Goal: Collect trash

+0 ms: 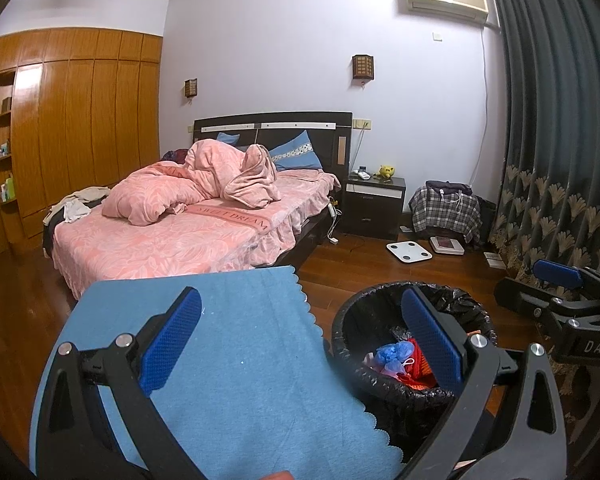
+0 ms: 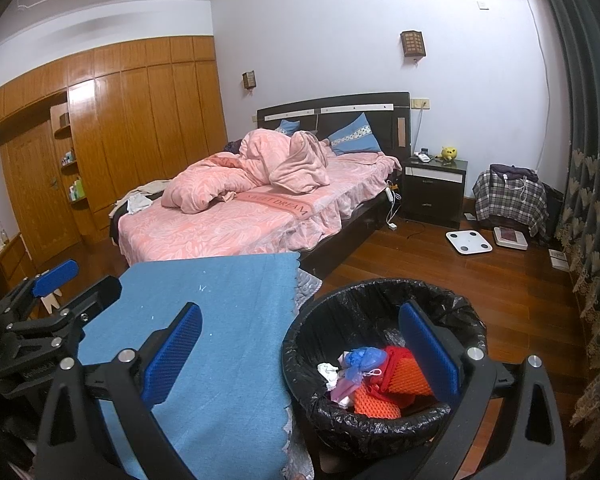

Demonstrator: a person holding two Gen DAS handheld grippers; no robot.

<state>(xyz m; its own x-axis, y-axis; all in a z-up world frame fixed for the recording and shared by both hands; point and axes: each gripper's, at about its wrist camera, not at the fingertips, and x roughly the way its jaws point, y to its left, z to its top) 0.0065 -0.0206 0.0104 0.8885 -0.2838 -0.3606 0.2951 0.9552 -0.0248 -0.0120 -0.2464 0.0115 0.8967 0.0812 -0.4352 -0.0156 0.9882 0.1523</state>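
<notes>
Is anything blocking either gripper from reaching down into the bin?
Nothing visible does. Both the left gripper and right gripper are open and empty. The bin stands open-topped beside the blue cloth, with trash at its bottom.

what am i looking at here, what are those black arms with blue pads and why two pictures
Those are two hand-held grippers, each with a camera looking along its own fingers; a person carries one per hand. One picture is from the left gripper, the other from the right gripper. Both are open and hold nothing. Below them lies a blue cloth over a surface, bare of trash. Beside it stands a trash bin lined with a black bag, containing a blue plastic wad and red-orange netting. Behind is a bed.
</notes>
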